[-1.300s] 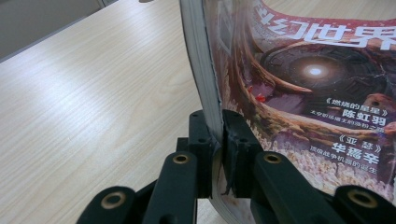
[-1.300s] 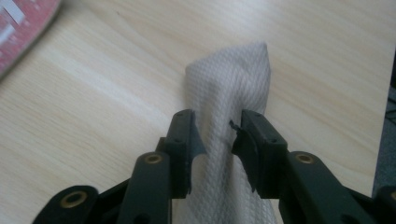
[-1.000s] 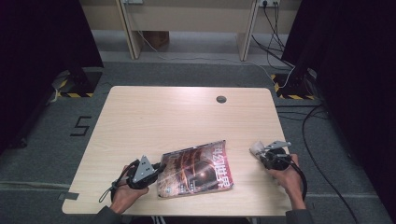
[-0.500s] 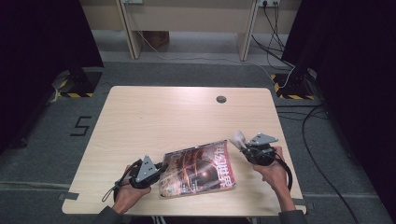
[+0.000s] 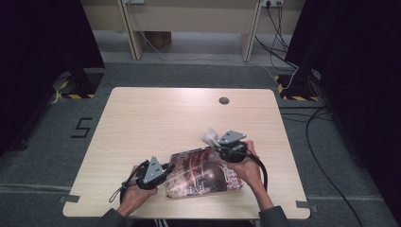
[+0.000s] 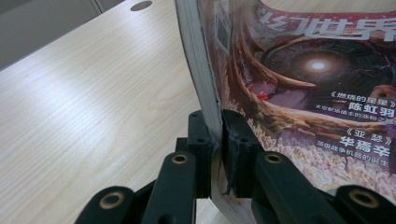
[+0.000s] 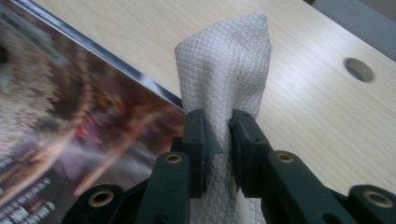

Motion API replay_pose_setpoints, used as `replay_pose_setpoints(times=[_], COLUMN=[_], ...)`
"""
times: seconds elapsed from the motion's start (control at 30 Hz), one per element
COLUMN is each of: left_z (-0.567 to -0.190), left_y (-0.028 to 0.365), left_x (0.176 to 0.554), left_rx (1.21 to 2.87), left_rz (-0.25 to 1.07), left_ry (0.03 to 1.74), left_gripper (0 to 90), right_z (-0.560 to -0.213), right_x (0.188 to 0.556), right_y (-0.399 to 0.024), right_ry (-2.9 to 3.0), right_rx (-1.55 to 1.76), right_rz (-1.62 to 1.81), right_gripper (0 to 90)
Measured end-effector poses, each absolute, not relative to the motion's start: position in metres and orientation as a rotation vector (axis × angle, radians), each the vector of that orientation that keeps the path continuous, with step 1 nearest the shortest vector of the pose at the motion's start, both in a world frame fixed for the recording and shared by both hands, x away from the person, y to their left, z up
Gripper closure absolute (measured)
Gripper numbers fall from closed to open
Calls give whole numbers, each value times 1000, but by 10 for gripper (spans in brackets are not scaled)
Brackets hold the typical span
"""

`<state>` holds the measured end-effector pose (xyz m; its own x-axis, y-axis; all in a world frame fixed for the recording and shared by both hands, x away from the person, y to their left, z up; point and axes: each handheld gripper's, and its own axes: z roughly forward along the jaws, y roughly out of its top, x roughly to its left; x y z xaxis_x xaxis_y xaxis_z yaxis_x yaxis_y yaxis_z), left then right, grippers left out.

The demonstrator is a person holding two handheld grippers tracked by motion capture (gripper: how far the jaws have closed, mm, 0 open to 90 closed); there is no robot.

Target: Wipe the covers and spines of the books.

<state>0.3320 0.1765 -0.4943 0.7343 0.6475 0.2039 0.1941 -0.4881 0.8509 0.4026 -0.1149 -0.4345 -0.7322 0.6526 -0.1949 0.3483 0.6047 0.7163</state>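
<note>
A glossy magazine (image 5: pixel 203 174) with a dark red cover lies near the table's front edge. My left gripper (image 5: pixel 166 170) is shut on the magazine's left edge; in the left gripper view the jaws pinch the page block (image 6: pixel 205 88) at the gripper (image 6: pixel 217 140). My right gripper (image 5: pixel 218 142) hovers over the magazine's upper right corner, shut on a white textured cloth (image 5: pixel 209 136). In the right gripper view the cloth (image 7: pixel 226 65) sticks up between the jaws of the gripper (image 7: pixel 218 135), with the magazine (image 7: pixel 70 126) below at left.
The light wooden table (image 5: pixel 156 123) has a round cable hole (image 5: pixel 224 100) at the back right. Grey carpet surrounds it, with cables (image 5: pixel 321 156) on the floor at right and a desk frame (image 5: pixel 189 23) behind.
My right hand has carried the cloth leftward from the table's right edge to above the magazine's upper right corner. The left gripper has stayed on the magazine.
</note>
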Motion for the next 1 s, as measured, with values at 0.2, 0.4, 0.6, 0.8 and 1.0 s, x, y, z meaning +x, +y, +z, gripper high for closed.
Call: replay_pose_setpoints(times=[0.2,0.4,0.6,0.8,1.0], left_z=[-495,-493,-492,-492,-491], left_y=[173,171,170,169,169], left_x=[331,328,327,326,325], left_rx=[2055,2054,2055,2055,2056], left_rz=[682,705,722,730,744], left_ry=[628,614,596,593,590], left_gripper=[814,811,811,805,804], right_z=[-437,-426,-414,-422,-419], right_x=[400,379,363,374,370], right_y=[-82,-52,-34,-48,-44], right_ry=[2413,2411,2406,2407,2394], right_rx=[716,598,465,552,531], right_rz=[907,968,972,910,905], right_gripper=[774,771,770,770,771])
